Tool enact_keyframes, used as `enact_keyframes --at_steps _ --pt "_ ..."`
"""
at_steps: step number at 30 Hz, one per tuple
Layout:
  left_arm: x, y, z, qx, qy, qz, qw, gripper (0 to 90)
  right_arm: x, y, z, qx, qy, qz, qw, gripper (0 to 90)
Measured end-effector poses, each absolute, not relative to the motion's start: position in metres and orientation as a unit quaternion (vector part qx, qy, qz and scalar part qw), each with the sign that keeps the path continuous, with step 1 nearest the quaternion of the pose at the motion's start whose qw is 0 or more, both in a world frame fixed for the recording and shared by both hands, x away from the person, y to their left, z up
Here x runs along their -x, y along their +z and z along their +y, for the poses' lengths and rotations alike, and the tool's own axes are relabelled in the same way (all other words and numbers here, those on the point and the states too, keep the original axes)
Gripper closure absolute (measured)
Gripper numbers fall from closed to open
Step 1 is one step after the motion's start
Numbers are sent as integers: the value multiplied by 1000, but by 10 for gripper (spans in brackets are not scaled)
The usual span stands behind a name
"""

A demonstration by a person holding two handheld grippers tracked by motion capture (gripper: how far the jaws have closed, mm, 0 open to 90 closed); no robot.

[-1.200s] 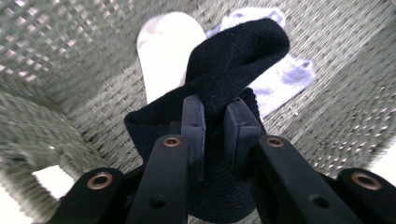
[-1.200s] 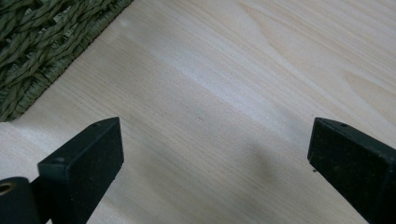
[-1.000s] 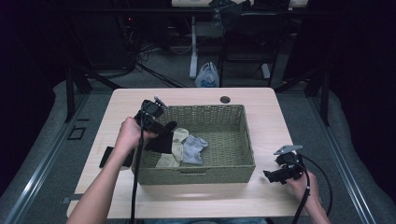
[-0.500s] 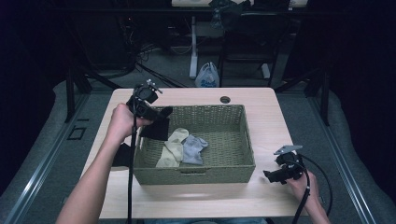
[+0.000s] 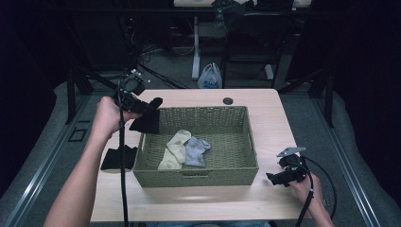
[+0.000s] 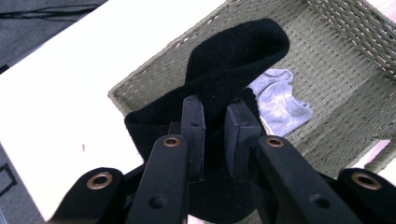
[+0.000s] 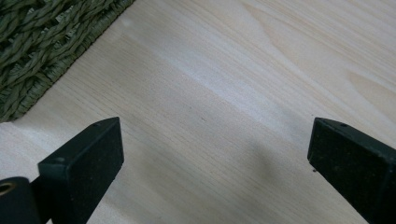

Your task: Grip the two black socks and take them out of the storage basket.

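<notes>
Nearest me, at about five o'clock on the table (image 5: 189,203), I am resting my right gripper (image 5: 276,178) low on the wood, just beside the basket's (image 5: 198,177) near right corner. Its own view is giving me what the high view cannot: the jaws are standing wide apart with bare pale woodgrain between them and nothing held, and a strip of green weave is sitting at ten o'clock in that frame.

At nine o'clock, a second black cloth (image 5: 118,157) is lying flat on the table against the basket's left wall. Inside the basket, a cream sock (image 5: 174,149) and a grey sock (image 5: 196,151) are lying side by side, touching.

Farther out, at about ten o'clock, I am holding my left gripper (image 5: 142,108) above the basket's far left corner. Its jaws are pinched nearly together on a black sock (image 6: 224,79), which is hanging over the rim. From the left gripper view I am seeing the knit folded upward past the jaws and the grey sock below it; the cream one is mostly hidden behind the black fabric.

I am reading no writing or labels anywhere. The room beyond the table is too dark to make out.
</notes>
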State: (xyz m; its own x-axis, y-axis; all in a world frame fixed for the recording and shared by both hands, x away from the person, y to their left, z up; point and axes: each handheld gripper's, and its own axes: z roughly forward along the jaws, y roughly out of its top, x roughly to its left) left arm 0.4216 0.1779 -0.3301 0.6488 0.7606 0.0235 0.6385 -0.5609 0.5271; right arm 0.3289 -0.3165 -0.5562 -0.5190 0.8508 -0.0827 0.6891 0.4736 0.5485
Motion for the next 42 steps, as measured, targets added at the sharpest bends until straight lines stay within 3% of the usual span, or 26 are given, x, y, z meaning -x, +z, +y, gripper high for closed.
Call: enact_keyframes --at_steps 20,30,42 --pt "-396 -349 269 -829 141 488 235 799 -329 -556 -316 -458 225 843 170 30" --pt "-392 -396 296 -812 127 529 213 796 -329 -556 -316 -459 226 842 171 30" --pt "-393 -480 310 -794 85 569 195 783 -329 -556 -316 -458 227 842 172 30"
